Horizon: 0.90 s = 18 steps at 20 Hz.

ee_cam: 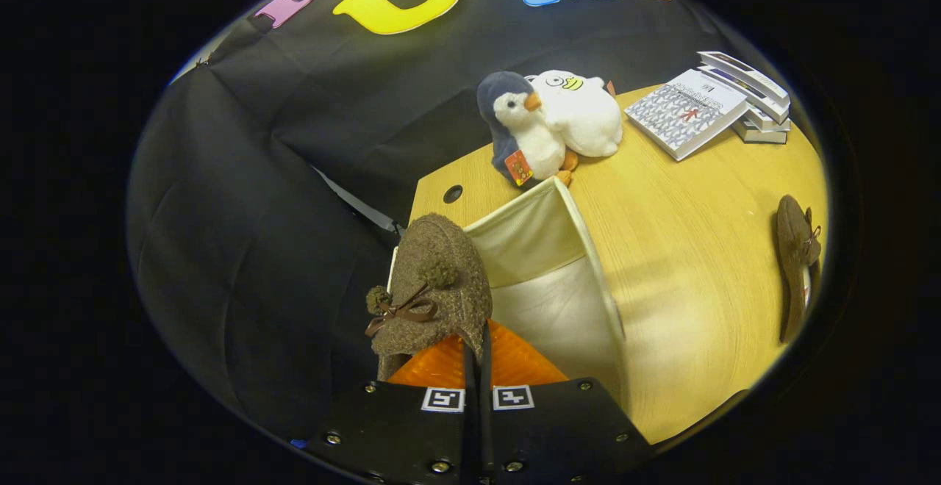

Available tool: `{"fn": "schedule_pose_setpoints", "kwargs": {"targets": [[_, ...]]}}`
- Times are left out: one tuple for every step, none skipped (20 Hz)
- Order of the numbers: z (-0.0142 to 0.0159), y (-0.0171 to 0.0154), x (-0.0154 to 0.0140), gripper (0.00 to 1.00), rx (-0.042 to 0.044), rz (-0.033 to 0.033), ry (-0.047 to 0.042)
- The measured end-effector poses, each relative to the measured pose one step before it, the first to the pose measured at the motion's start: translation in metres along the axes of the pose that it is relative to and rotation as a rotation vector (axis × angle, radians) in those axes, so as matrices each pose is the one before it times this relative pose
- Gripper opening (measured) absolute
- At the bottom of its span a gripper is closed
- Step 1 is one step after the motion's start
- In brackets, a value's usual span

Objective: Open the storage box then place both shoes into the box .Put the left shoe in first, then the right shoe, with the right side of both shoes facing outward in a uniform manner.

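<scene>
My gripper point(476, 349) is shut on a brown felt shoe point(434, 290) with a small bow and pompoms, its two fingers pressed close together on the shoe's edge. The shoe hangs toe-up over the near left part of the open cream fabric storage box point(581, 250), which stands on the wooden table just ahead of the fingers. The box's inside walls show; its bottom is hidden behind the shoe and fingers. A second brown shoe point(796, 264) lies on the table far to the right of the box.
A plush penguin point(518, 128) and a white plush toy point(581, 110) sit just beyond the box. A stack of books point(706, 106) lies at the table's far right corner. The wooden table point(691, 250) ends at the black cloth wall on the left.
</scene>
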<state>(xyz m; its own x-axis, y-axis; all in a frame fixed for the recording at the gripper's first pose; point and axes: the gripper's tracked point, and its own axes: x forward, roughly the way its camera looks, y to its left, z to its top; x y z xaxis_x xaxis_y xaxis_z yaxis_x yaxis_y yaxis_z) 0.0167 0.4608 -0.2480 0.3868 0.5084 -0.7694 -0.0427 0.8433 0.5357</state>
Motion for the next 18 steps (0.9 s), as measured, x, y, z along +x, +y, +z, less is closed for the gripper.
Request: {"fn": "schedule_pose_setpoints", "kwargs": {"targets": [[-0.00284,0.00072,0.00269,0.00,-0.00240,-0.00253,-0.00049],[-0.00193,0.00055,0.00128,0.00,-0.00149,-0.00137,0.00158],[-0.00121,0.00082,0.00048,0.00,-0.00019,0.00094,0.00101],[-0.00290,0.00098,0.00136,0.00,0.00042,0.00165,0.00357],[-0.00410,0.00119,0.00328,0.00,-0.00357,-0.00077,0.01010],[-0.00581,-0.00102,0.00322,0.00,-0.00408,-0.00809,0.01387],[-0.00270,-0.00097,0.00148,0.00,0.00010,-0.00059,0.00412],[-0.00130,0.00071,0.00222,0.00,0.00177,0.00053,-0.00205],[-0.00094,-0.00105,0.00143,0.01,0.00201,0.00064,0.00212],[-0.00103,0.00037,0.00043,0.01,0.00370,0.01211,0.00469],[-0.00071,0.00358,0.00214,0.05,-0.00041,0.01726,0.00716],[-0.00087,0.00181,0.00048,0.08,-0.00432,0.01812,0.00332],[-0.00157,0.00364,-0.00176,0.17,-0.00517,0.02851,0.01429],[-0.00663,-0.00111,0.00090,0.30,-0.01803,0.00131,0.02977],[-0.00520,-0.00071,-0.00453,0.49,-0.01868,0.00605,0.01324],[-0.00076,0.00354,-0.00311,0.49,-0.01581,0.02065,-0.00042],[0.00305,0.00221,-0.00435,0.75,-0.00880,0.01123,-0.00848],[0.00281,-0.00094,-0.00842,1.00,-0.01419,0.00348,-0.01365]]}}
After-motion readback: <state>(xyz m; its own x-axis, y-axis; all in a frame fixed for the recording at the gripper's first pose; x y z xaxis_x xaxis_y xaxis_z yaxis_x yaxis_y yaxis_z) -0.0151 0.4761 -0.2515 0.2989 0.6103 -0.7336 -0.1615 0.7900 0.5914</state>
